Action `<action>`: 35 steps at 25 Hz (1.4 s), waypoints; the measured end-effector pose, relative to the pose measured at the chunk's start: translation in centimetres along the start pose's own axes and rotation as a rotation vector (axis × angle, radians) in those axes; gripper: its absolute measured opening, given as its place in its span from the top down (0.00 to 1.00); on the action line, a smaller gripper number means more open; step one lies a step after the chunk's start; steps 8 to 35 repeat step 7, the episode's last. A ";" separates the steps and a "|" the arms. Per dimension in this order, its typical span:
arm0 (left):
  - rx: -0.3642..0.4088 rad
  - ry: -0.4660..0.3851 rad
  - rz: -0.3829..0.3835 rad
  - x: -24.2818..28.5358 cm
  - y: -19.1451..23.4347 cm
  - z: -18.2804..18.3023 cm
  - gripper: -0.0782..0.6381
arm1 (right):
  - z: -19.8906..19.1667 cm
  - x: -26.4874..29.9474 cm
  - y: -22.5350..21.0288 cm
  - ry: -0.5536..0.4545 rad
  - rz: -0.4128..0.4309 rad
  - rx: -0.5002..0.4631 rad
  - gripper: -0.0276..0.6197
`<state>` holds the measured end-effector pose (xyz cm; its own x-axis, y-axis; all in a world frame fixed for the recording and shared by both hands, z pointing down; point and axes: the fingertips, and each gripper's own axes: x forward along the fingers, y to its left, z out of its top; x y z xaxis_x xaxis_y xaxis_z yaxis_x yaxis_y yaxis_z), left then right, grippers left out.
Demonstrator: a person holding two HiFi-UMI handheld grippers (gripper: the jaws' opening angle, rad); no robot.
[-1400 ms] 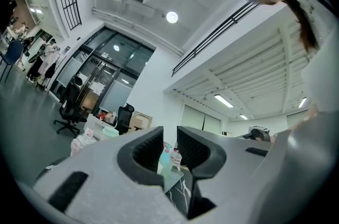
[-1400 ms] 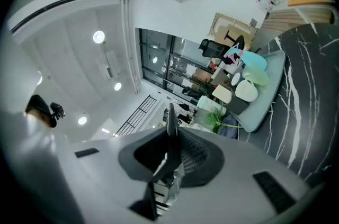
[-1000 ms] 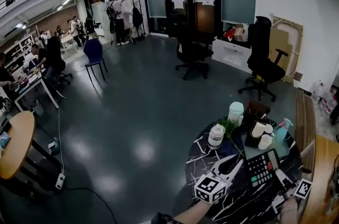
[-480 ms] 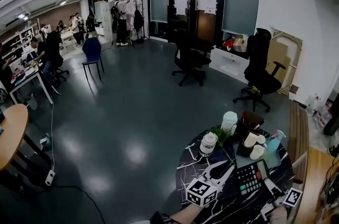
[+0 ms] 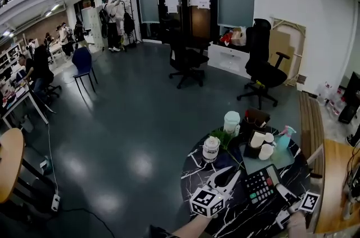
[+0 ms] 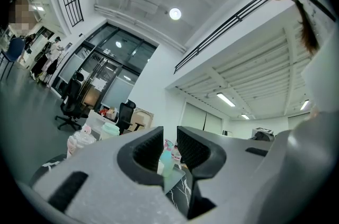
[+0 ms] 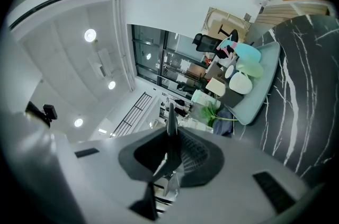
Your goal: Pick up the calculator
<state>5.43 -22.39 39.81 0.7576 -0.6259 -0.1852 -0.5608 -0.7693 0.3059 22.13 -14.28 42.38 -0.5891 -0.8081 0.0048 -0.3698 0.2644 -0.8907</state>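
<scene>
The black calculator [image 5: 259, 187] with coloured keys is over the dark marble round table [image 5: 236, 220], near its right side. My right gripper [image 5: 279, 187] comes in from the lower right and is shut on the calculator's right edge. In the right gripper view the calculator [image 7: 170, 114] shows edge-on as a thin dark slab pinched between the jaws of the right gripper [image 7: 172, 151]. My left gripper [image 5: 230, 174] hovers just left of the calculator, apart from it. In its own view the left gripper [image 6: 170, 151] stands open by a narrow gap with nothing in it.
A pale blue tray [image 5: 281, 161] behind the calculator carries white cups [image 5: 257, 139] and a spray bottle [image 5: 283, 138]. A white jar [image 5: 211, 148], a green-lidded cup [image 5: 231, 121] and a small plant [image 5: 224, 137] stand at the table's far side. A wooden bench [image 5: 333, 175] is to the right.
The head view has drifted, so the table sits further left in the picture. The right gripper keeps its hold on the calculator and both grippers stay in about the same place.
</scene>
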 end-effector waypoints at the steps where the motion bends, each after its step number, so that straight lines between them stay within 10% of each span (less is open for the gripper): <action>1: 0.000 0.004 0.000 0.0 0.1 -0.1 0.77 | -0.1 -0.2 -0.2 -0.003 -0.006 0.004 0.88; 35: -0.002 0.001 0.014 0.7 1.3 -0.3 0.77 | 0.2 -0.9 -1.0 -0.025 -0.023 0.014 0.88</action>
